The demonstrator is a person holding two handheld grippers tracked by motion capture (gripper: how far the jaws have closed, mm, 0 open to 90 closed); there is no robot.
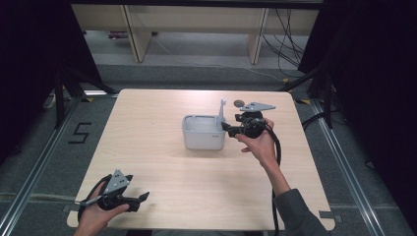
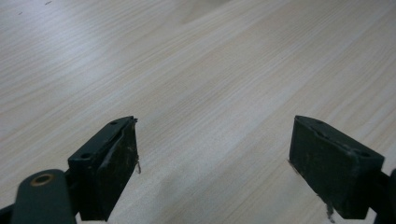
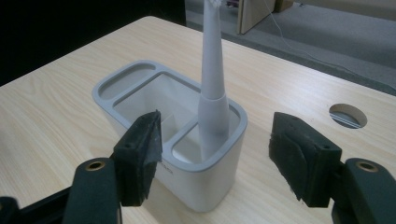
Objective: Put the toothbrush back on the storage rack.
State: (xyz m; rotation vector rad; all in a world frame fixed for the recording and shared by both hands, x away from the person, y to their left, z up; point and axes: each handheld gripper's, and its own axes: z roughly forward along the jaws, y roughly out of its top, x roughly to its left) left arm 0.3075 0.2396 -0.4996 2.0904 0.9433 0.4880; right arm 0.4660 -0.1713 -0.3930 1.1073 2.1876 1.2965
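pale wood table (image 1: 162, 162) on a grey floor, dark curtains at both sides, beige furniture legs and loose cables behind. round cable hole (image 3: 348, 115) in the tabletop near the far right. white holder (image 1: 203, 132) with compartments stands mid-table; grey toothbrush (image 3: 213, 88) upright in its end compartment. right gripper (image 1: 227, 127) held level just beside the holder, jaws spread, gripping nothing. left gripper (image 1: 142, 198) low at the near left corner, jaws apart over bare wood.

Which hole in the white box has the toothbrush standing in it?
The small end compartment nearest the right gripper holds the upright toothbrush; the holder's big middle and far narrow compartments hold none.
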